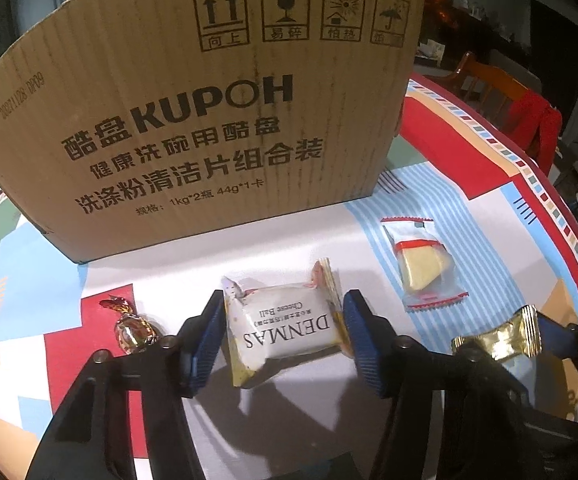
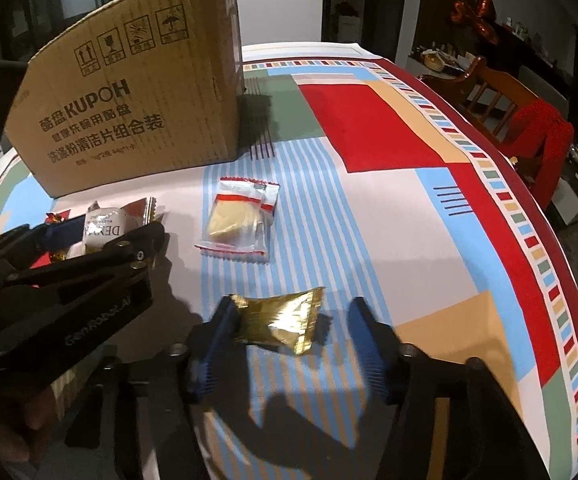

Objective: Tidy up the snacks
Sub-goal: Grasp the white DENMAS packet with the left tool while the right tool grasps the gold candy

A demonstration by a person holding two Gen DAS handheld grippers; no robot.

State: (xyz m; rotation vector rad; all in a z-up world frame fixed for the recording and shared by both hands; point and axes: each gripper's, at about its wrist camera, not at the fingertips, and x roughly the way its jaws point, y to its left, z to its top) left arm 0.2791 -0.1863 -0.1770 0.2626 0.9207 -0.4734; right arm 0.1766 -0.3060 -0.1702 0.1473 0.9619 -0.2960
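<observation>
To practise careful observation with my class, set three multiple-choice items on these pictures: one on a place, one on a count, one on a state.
1. Where is the DENMAS packet?
A between the fingers of the left hand-held gripper
B on the floor
C atop another snack

2. How many wrapped snacks lie on the tablecloth?
A two
B four
C seven

3. The clear packet is:
A lying flat, untouched
B gripped
C torn and empty

Key:
1. A, the blue pads flank it.
2. B, there is a twist candy, the DENMAS packet, the clear packet and a gold-wrapped snack.
3. A, nothing touches it.
</observation>
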